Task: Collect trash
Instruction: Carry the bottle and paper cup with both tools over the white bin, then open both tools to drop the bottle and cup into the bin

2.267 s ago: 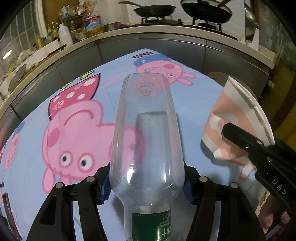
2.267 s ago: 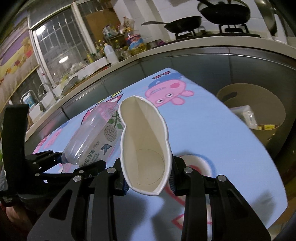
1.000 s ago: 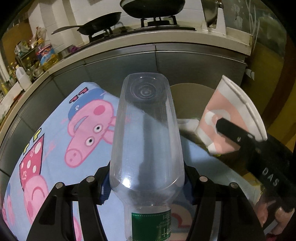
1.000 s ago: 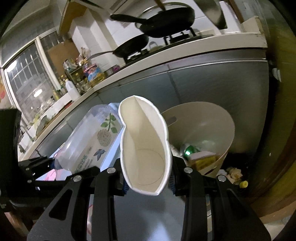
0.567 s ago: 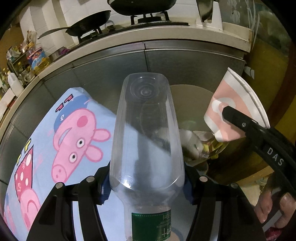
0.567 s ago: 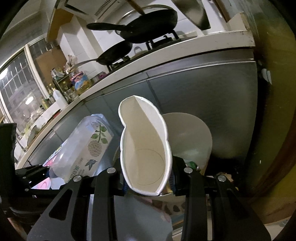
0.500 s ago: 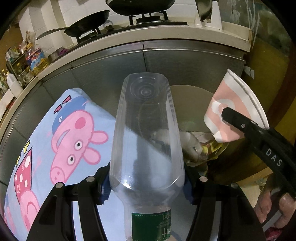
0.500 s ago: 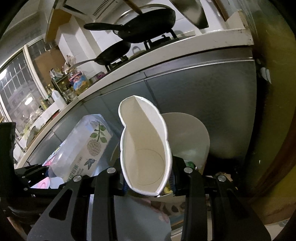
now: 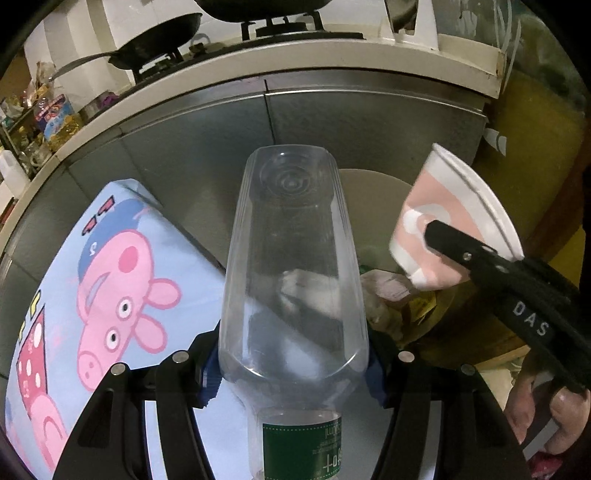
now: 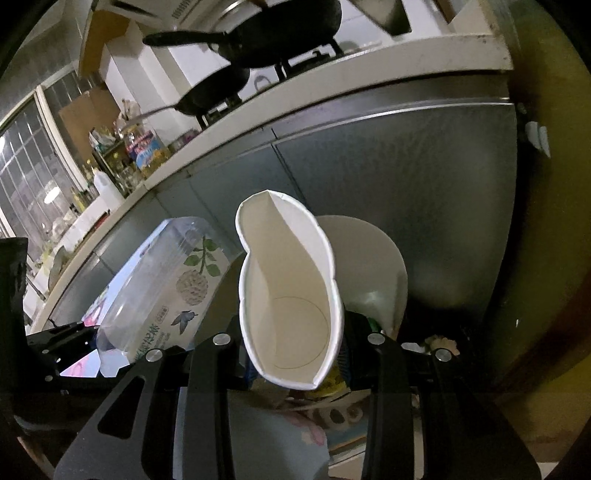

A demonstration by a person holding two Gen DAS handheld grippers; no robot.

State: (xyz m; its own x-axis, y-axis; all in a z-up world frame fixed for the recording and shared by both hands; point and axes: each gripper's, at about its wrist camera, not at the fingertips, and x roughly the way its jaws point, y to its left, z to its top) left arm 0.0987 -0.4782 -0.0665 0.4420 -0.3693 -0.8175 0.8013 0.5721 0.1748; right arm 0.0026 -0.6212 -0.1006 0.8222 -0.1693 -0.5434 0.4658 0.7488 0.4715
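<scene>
My left gripper [image 9: 293, 373] is shut on a clear plastic bottle [image 9: 291, 266] with a green label, its base pointing away from me. Past the bottle stands a beige trash bin [image 9: 373, 195] with wrappers in it. My right gripper [image 10: 293, 354] is shut on a squashed white paper cup [image 10: 291, 295], its mouth towards the camera. In the left wrist view the cup [image 9: 443, 218] shows pink and white, held above the bin's right side. In the right wrist view the bottle [image 10: 162, 291] sits to the left and the bin [image 10: 373, 266] lies just behind the cup.
A cartoon-pig tablecloth [image 9: 110, 280] covers the table at lower left, its edge near the bin. Grey metal cabinet fronts [image 9: 295, 125] rise behind the bin under a counter with a stove and black pans [image 10: 266, 26]. A person's hand [image 9: 543, 417] holds the right gripper.
Both grippers have moved off the table towards the bin, which now sits right beyond the bottle and the cup. Less tablecloth shows. Both grips are unchanged.
</scene>
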